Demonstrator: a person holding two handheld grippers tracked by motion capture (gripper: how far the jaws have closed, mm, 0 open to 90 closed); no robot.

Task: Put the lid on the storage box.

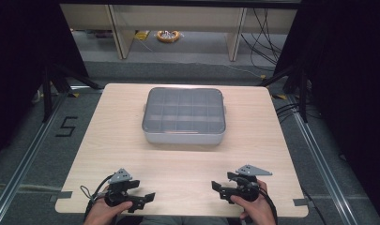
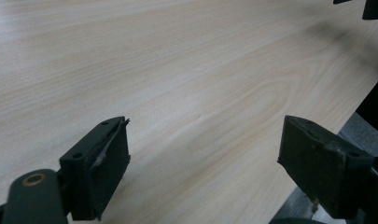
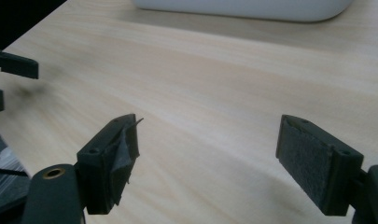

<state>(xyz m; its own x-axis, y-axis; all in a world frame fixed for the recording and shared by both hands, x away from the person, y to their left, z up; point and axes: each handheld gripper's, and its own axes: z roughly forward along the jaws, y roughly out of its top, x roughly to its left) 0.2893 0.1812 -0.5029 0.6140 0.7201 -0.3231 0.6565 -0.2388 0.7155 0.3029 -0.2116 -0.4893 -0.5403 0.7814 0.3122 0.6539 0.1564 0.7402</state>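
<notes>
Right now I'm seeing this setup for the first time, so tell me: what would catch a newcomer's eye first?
The grey compartment box with its clear lid shut stands alone at the middle of the light wooden table, toward the far edge. At the near edge, a person's hands hold the left gripper and right gripper, pointed toward each other. Both sets of jaws stand wide apart over bare wood, with nothing between them.

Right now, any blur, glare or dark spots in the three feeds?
High view: sharp, evenly lit table, black surroundings, faint sheen on the organizer box lid. Left gripper view: soft table grain, other gripper's blurry shadow at top right. Right gripper view: box edge overexposed and out of focus.
</notes>
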